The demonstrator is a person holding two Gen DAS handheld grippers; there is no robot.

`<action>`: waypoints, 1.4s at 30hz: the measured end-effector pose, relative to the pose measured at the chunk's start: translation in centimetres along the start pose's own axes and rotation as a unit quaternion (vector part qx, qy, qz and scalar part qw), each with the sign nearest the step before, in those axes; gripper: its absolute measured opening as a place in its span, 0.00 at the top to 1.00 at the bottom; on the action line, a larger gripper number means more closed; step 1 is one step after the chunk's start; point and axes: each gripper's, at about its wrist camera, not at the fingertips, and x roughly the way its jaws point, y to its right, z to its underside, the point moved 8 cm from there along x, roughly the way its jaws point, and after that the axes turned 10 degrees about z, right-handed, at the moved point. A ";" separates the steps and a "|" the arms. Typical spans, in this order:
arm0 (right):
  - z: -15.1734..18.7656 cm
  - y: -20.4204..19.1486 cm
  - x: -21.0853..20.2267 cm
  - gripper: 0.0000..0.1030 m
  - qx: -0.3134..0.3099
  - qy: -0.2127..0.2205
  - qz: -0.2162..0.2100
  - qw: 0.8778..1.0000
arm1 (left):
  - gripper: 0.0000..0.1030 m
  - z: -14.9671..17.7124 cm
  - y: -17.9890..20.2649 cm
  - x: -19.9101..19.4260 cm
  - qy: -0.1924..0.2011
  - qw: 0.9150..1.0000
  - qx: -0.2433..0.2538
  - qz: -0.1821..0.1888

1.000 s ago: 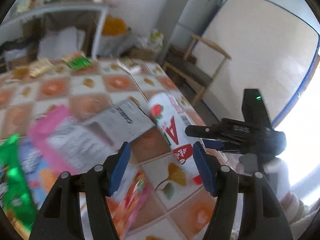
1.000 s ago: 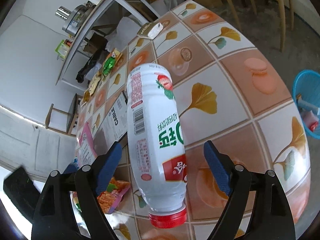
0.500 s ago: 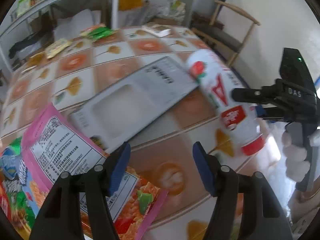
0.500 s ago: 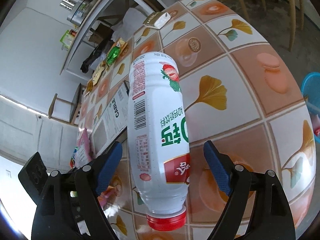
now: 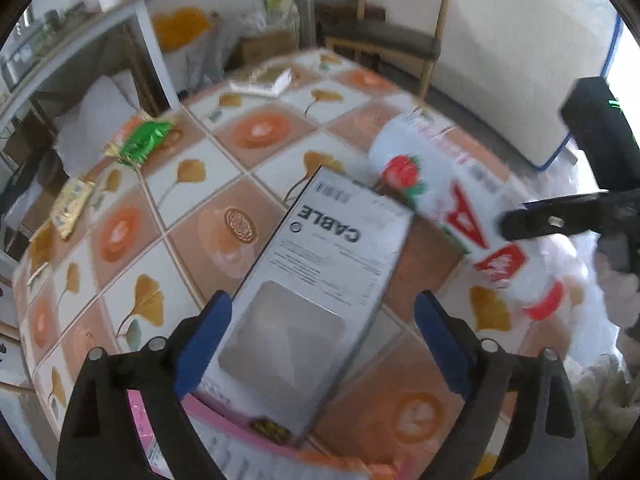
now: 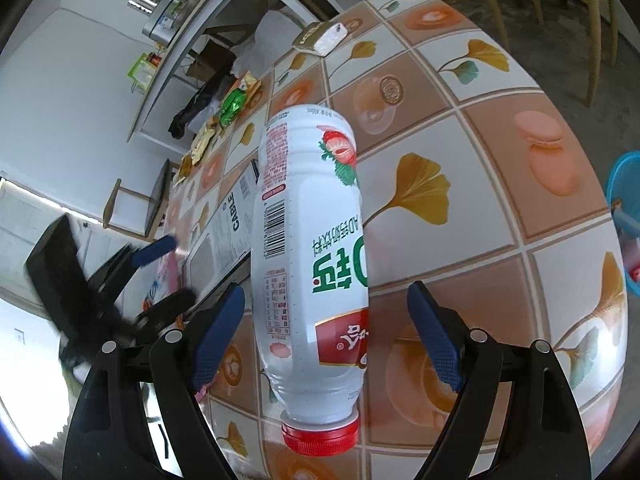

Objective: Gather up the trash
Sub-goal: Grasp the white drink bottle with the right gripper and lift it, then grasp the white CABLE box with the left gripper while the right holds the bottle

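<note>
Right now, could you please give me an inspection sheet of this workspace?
Surface: table with a tile-pattern cover, ginkgo leaves and macarons.
Job's things: white bottle, red cap, lying on its side; grey CABLE box lying beside it, its near end over a pink packet.
Clutter: green wrapper, yellow wrappers, small box at the far end.
Grippers: left tool open, its jaws have just been opening, box end between them; right tool open astride the bottle.
Cables: nothing seen.
Surroundings: blue basket, wooden chair, white shelf.
</note>
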 end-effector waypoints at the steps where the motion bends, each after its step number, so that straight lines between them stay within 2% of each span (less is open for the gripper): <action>1: 0.0 -0.2 0.1 0.22 -0.004 -0.003 -0.002 1.000 | 0.12 -0.1 -0.5 0.4 -0.005 1.000 -0.009 0.002; 3: 0.1 -0.6 0.3 0.22 -0.011 -0.006 -0.004 1.000 | 0.12 -0.2 -1.3 1.2 -0.013 0.999 -0.035 0.021; 6: 0.2 -1.3 0.7 0.23 -0.025 -0.008 -0.002 1.000 | 0.11 -0.2 -1.8 1.6 -0.010 0.998 -0.056 0.025; 10: 0.1 -1.3 0.8 0.39 -0.030 -0.012 0.007 0.999 | 0.11 0.0 -0.7 1.4 -0.020 0.996 -0.076 0.034; 12: 0.0 -0.8 0.7 0.44 -0.022 -0.012 0.005 1.000 | 0.11 0.4 0.1 1.4 -0.029 0.995 -0.087 0.039; 16: 0.1 0.2 0.0 0.44 -0.006 -0.005 0.002 1.000 | 0.11 0.7 2.5 1.4 -0.043 0.987 -0.129 0.090; 19: 0.2 1.2 -0.6 0.44 0.007 0.002 0.005 1.000 | 0.11 1.1 4.7 1.4 -0.055 0.974 -0.168 0.142; 24: 0.8 2.2 -1.3 0.45 0.020 0.008 0.007 1.000 | 0.11 2.0 8.9 1.5 -0.075 0.941 -0.224 0.240; 28: 1.0 2.6 -1.6 0.45 0.024 0.011 0.005 1.000 | 0.11 2.9 11.0 1.3 -0.082 0.918 -0.267 0.283; 29: 1.1 2.7 -1.6 0.45 0.025 0.011 0.003 1.000 | 0.11 2.9 11.1 1.1 -0.078 0.916 -0.274 0.284; 30: 1.1 2.7 -1.7 0.45 0.025 0.011 0.002 1.000 | 0.11 3.0 11.0 0.9 -0.071 0.916 -0.282 0.278; 32: 1.2 2.8 -1.8 0.45 0.024 0.012 0.002 1.000 | 0.11 3.2 10.8 0.3 -0.051 0.922 -0.288 0.253; 34: 1.2 3.0 -2.0 0.45 0.020 0.013 0.003 1.000 | 0.11 3.5 10.8 -0.5 -0.022 0.941 -0.273 0.201; 36: 1.5 3.2 -2.3 0.45 0.013 0.012 0.008 1.000 | 0.11 3.9 11.1 -1.1 0.007 0.960 -0.249 0.130; 37: 1.7 3.3 -2.5 0.45 0.010 0.012 0.012 1.000 | 0.11 4.0 11.3 -1.2 0.015 0.964 -0.242 0.109; 40: 2.1 3.6 -2.9 0.45 -0.004 0.007 0.027 1.000 | 0.11 4.4 11.9 -0.9 0.028 0.972 -0.227 0.061; 42: 2.6 3.9 -3.4 0.45 -0.016 0.003 0.039 0.999 | 0.11 4.5 12.3 -0.2 0.021 0.973 -0.221 0.060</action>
